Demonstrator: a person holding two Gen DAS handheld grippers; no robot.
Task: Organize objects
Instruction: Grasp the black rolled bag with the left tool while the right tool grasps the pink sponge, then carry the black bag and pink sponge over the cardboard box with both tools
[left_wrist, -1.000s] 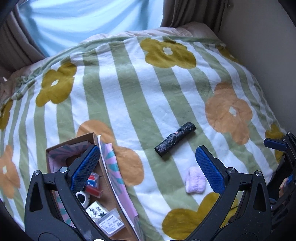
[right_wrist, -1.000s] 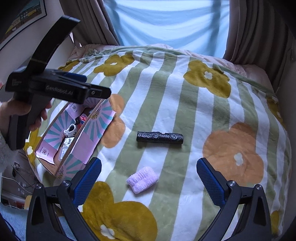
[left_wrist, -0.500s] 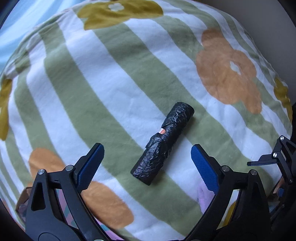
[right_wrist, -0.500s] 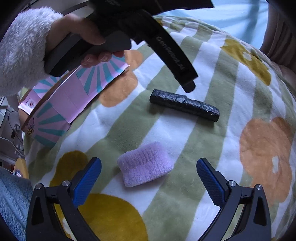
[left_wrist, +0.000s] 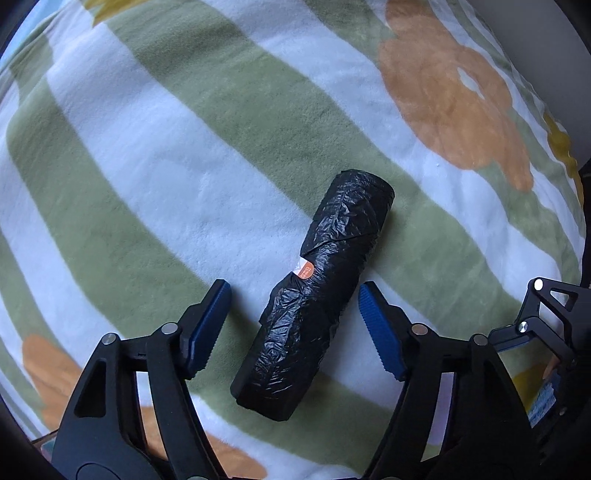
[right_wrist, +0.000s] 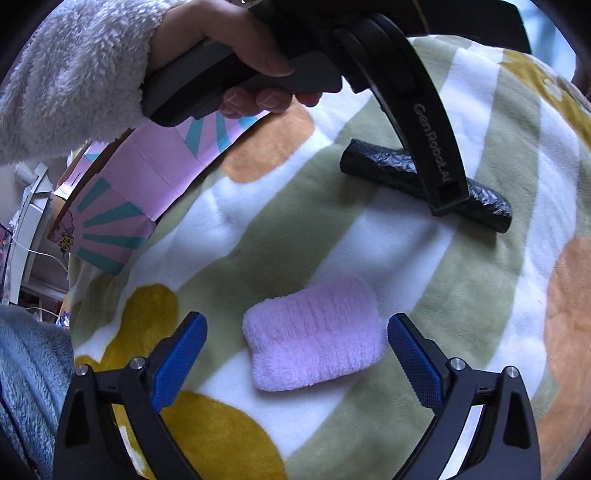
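A black roll of plastic bags (left_wrist: 314, 295) with an orange sticker lies on the flowered striped blanket (left_wrist: 147, 166). My left gripper (left_wrist: 295, 317) is open, its blue pads on either side of the roll's near half, not touching it. The roll also shows in the right wrist view (right_wrist: 384, 168), partly behind the left gripper's body (right_wrist: 424, 122). A fluffy lilac cloth (right_wrist: 314, 332) lies on the blanket between the open fingers of my right gripper (right_wrist: 295, 350), which do not touch it.
A pink and teal cardboard box (right_wrist: 122, 199) sits at the left on the blanket, under the hand in a white fleece sleeve (right_wrist: 74, 74). The right gripper's frame shows in the left wrist view (left_wrist: 546, 325) at the lower right. A grey fleece (right_wrist: 29, 387) lies lower left.
Both grippers have come down closer to the blanket. The left one now straddles the black roll; the right one now straddles the lilac cloth. Both stay open.
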